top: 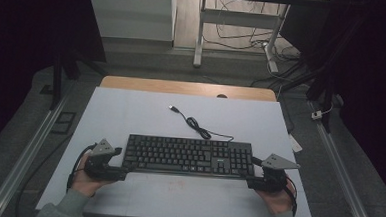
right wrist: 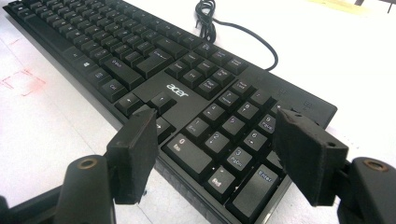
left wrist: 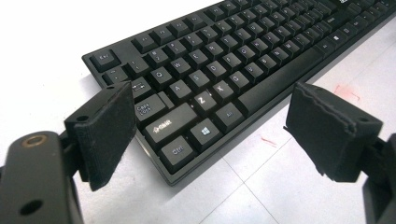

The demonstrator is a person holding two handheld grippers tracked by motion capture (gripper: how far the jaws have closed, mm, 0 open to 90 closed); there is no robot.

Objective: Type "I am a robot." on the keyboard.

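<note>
keyboard (top: 188, 156): black, full-size, lying flat on the white tabletop (top: 131, 110), long side parallel to the near edge, closer to the near edge than the far one, roughly centred left-to-right
keyboard cable (top: 200, 129): runs off the back edge toward the far side, loosely coiled, USB plug (top: 172, 108) lying free near the tabletop's middle
left gripper (top: 119, 163): at the keyboard's left end, near-left corner; jaws spread apart, nothing clamped
left gripper detail: in the left gripper view the Ctrl/Shift corner (left wrist: 180, 151) sits in the gap between the two pads; left pad (left wrist: 105, 133) overlaps the Caps Lock edge, contact not clear; right pad is off the keyboard, over bare tabletop
right gripper (top: 256, 174): at the keyboard's right end, near-right corner; jaws spread apart, nothing clamped
right gripper detail: in the right gripper view the numpad corner (right wrist: 238, 172) lies between the pads; both pads sit over the keyboard's edges, contact cannot be told
hands: left hand (top: 88, 180) and right hand (top: 276, 198) behind the grippers, near the tabletop's near edge
tabletop marks: faint red scribbles (left wrist: 346, 92) on the white sheet just in front of the keyboard
</note>
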